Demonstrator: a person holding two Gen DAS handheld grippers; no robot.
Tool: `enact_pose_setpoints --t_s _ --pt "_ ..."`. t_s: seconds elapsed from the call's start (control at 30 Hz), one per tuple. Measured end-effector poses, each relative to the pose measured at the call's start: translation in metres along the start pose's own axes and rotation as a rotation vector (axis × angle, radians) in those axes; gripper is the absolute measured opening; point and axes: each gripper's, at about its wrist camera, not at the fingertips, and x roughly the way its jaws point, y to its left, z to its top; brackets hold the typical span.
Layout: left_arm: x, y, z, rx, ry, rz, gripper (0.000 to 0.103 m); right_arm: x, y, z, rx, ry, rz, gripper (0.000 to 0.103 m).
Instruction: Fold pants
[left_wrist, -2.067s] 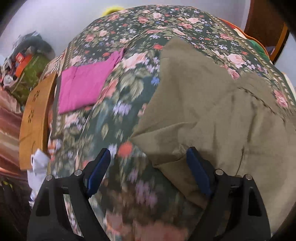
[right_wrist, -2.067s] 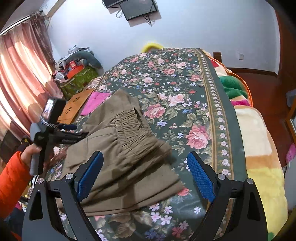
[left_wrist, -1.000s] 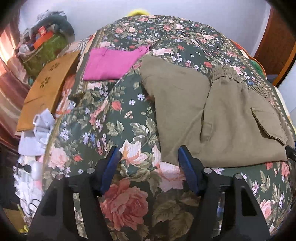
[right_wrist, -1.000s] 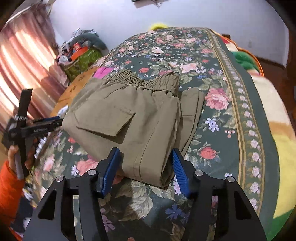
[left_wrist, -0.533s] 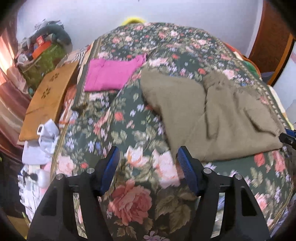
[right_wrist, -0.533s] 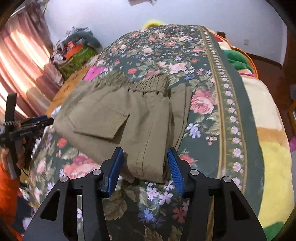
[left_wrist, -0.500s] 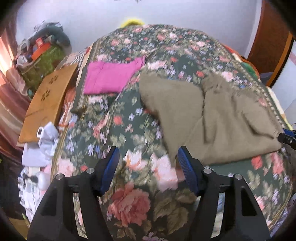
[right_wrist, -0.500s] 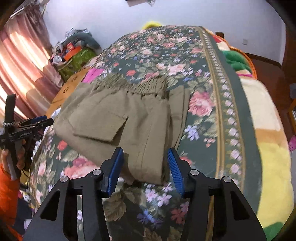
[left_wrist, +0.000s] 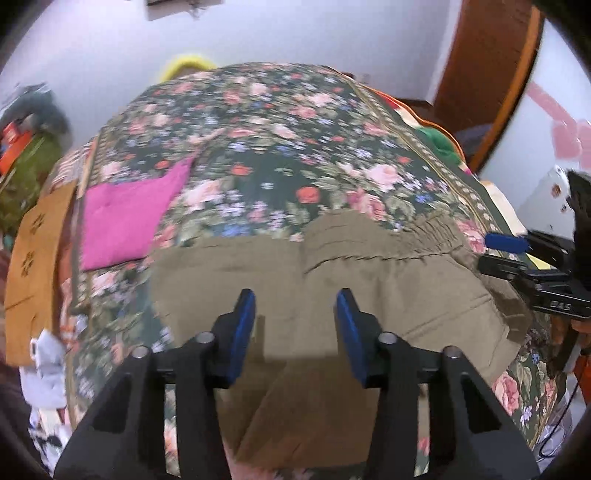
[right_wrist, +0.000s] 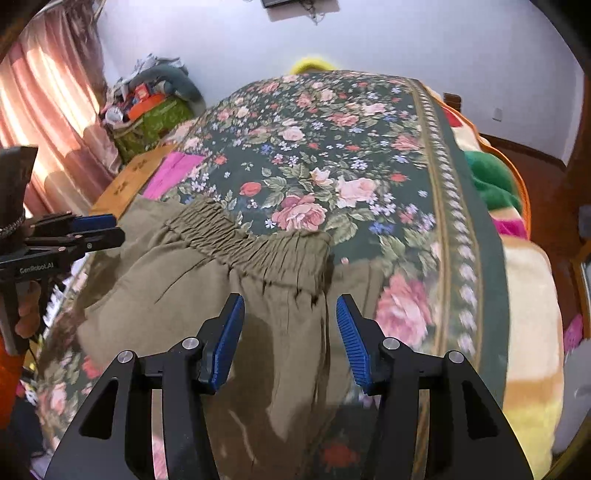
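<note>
- The olive pants lie folded on the floral bedspread of the bed, toward its near edge; the gathered elastic waistband faces the far side, and a flap pocket shows on the top layer in the left wrist view.
- The left tongs hang over the pants with their blue pads apart and closing; cloth lies below the gap, and the pads do not press it.
- The right tongs hover over the waistband end, part open, pads clear of the fabric.
- A folded magenta cloth lies well apart on the bedspread, near a wooden board at the bed's side. A green and multicoloured blanket sits past the opposite border; pink curtains hang behind.
- Compared with a second ago, both tongs sit farther in over the pants, and the left pair has narrowed markedly.
</note>
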Motion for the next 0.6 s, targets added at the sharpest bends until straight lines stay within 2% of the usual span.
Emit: enact_pose_setpoints --t_s 0.03,0.1,0.13,0.27,0.37,0.53,0.6 --pt "0.004 -0.003 0.001 0.006 0.007 -0.005 0.039 0.007 0.001 0.003 -0.014 0.011 -0.001 0.044" --pt "0.018 -0.007 0.002 0.024 0.033 -0.009 0.031 0.018 0.002 0.005 -0.04 0.042 -0.005 0.033" --pt "0.024 -0.008 0.002 0.029 0.042 0.0 0.031 0.022 0.003 0.006 -0.053 0.06 -0.012 0.026" --pt "0.044 -0.011 -0.007 0.066 0.088 0.039 0.031 0.033 0.002 0.002 -0.107 0.1 -0.037 0.023" --pt "0.045 -0.013 -0.01 0.083 0.08 0.055 0.032 0.035 0.0 0.0 -0.113 0.117 -0.035 0.022" --pt "0.039 -0.006 -0.009 0.051 0.068 0.042 0.035 0.03 0.0 0.003 -0.096 0.117 -0.039 0.022" --pt "0.028 -0.004 -0.01 0.068 0.04 0.061 0.036 0.024 -0.001 0.003 -0.081 0.11 -0.044 0.023"
